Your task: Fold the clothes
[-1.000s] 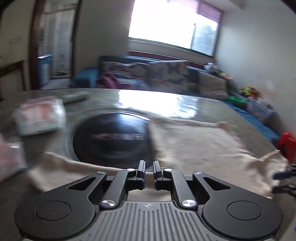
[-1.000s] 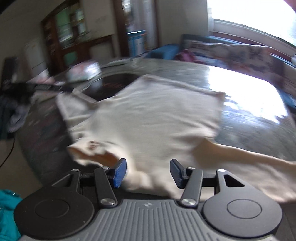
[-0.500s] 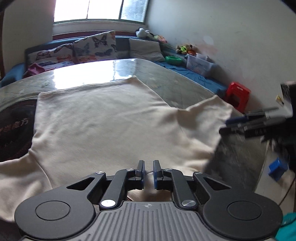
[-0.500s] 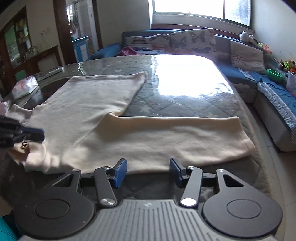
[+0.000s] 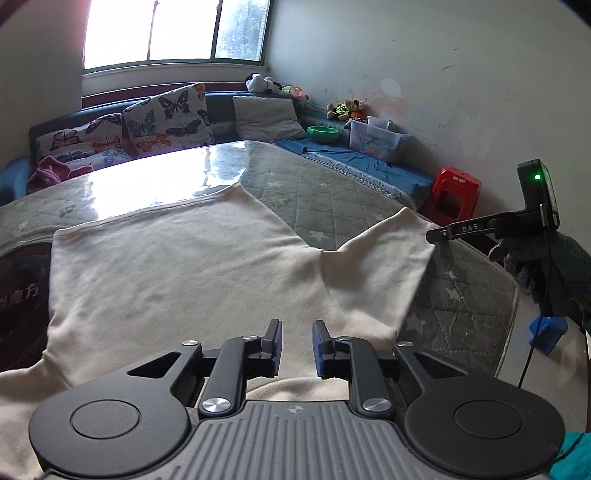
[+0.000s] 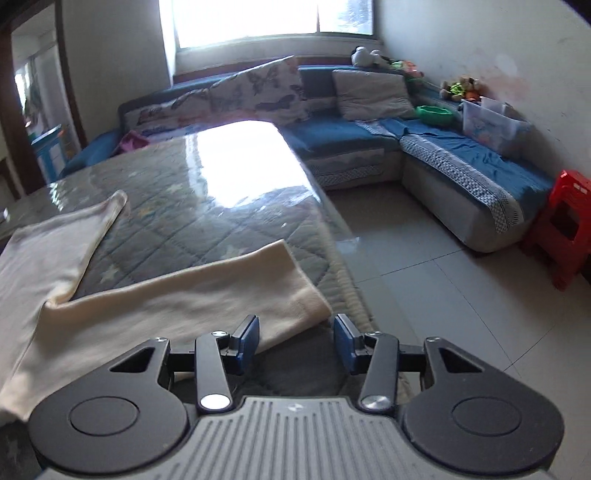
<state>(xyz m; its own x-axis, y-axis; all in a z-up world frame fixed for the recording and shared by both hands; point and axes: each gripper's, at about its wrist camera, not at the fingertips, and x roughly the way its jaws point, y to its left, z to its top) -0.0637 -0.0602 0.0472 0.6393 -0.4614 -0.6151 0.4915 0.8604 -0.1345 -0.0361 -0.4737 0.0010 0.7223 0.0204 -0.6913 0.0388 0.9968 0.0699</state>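
From my left wrist, the cream sweater (image 5: pixel 177 273) lies flat on the worktop (image 5: pixel 332 195), one sleeve reaching its right edge. My left gripper (image 5: pixel 296 345) has just been opening, jaws released above the fabric.

From my right wrist, my right gripper (image 6: pixel 295 341) has just been closing, jaws still apart and empty beside that sleeve's cuff.

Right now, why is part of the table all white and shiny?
Left wrist view: the window glares off the glossy table, washing out the far end beyond the cream garment. Right wrist view: the same white patch, window overexposed; straight walls bend from the fisheye lens.
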